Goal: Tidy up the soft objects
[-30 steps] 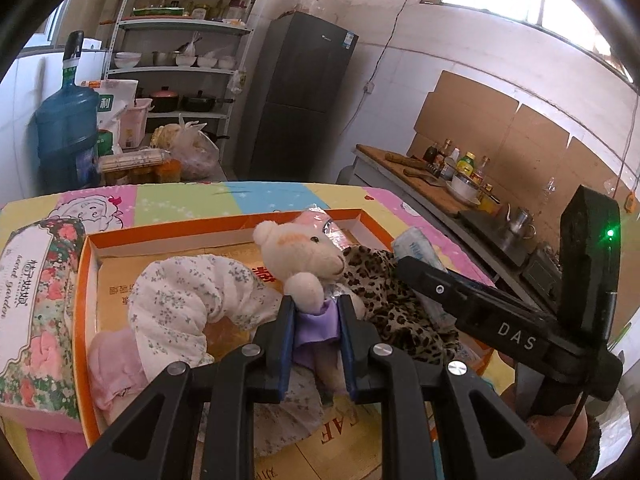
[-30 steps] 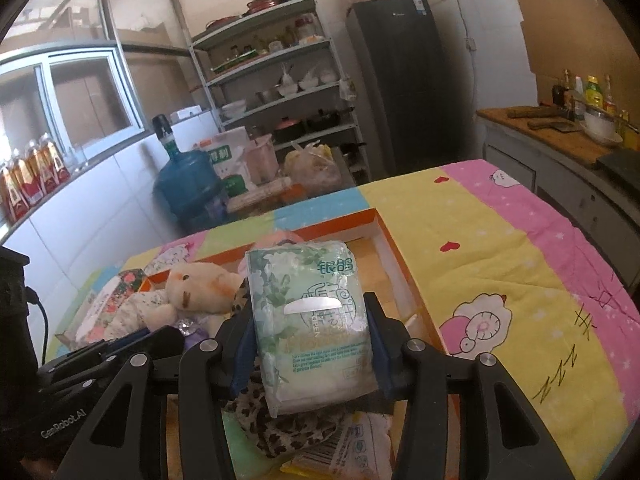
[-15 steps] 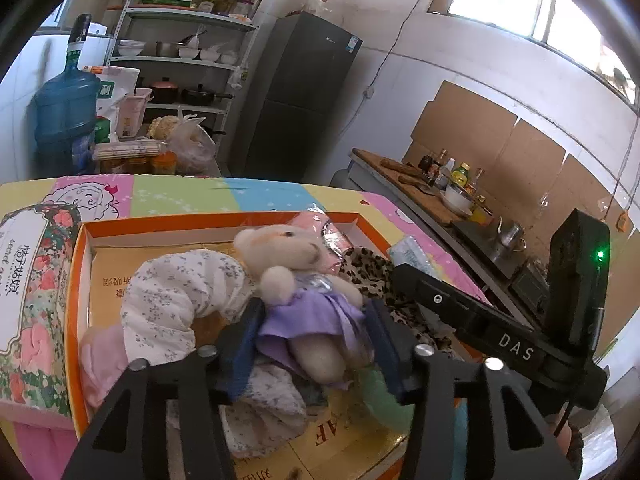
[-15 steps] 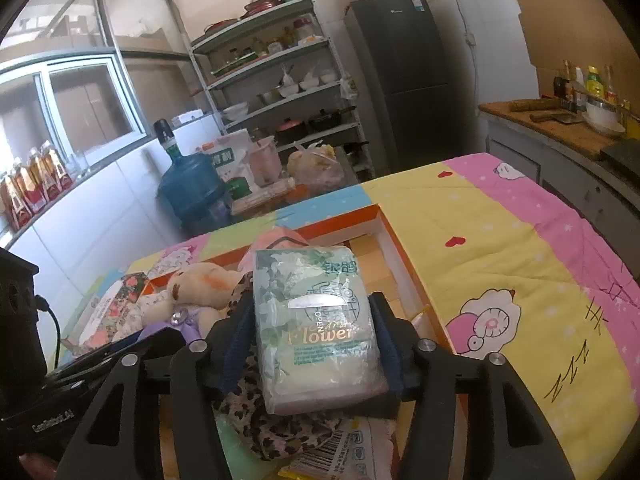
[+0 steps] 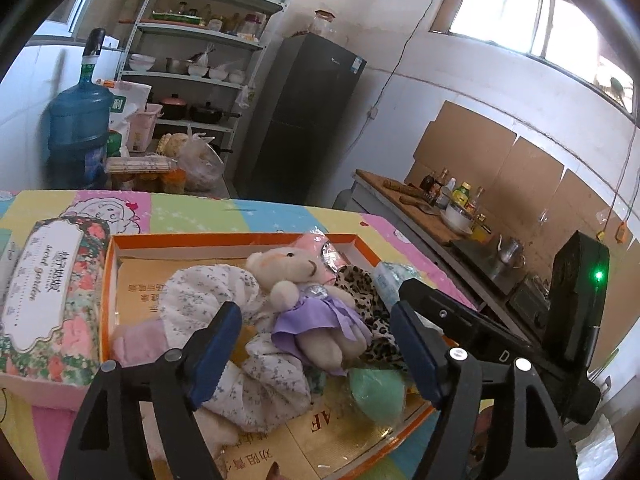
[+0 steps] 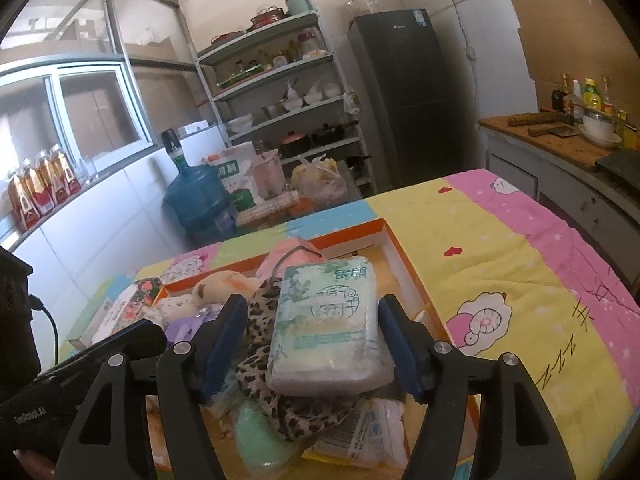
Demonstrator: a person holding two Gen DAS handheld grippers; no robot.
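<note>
A cream teddy bear [image 5: 308,300] in a purple dress lies in the orange-rimmed box [image 5: 224,237], on a white floral cloth [image 5: 200,292] and a leopard-print cloth [image 5: 360,284]. My left gripper [image 5: 316,320] straddles the bear with its jaws opening, and neither pad touches it. In the right wrist view a green-and-white tissue pack [image 6: 328,320] rests on the leopard-print cloth [image 6: 260,320]. My right gripper [image 6: 312,312] has its jaws opening around the pack, with a gap at the left pad. A mint-green pouch [image 5: 376,392] lies near the box's front.
A floral tissue box [image 5: 52,292] sits outside the orange box on the left. The colourful sheet [image 6: 500,272] spreads out to the right. Behind stand a water jug [image 5: 78,128], shelves [image 5: 208,76], a dark fridge [image 5: 308,120] and a kitchen counter [image 5: 416,208].
The left jaws went from shut on the bear to wide apart, leaving it lying in the box. The right jaws widened off the tissue pack, which settled onto the leopard cloth.
</note>
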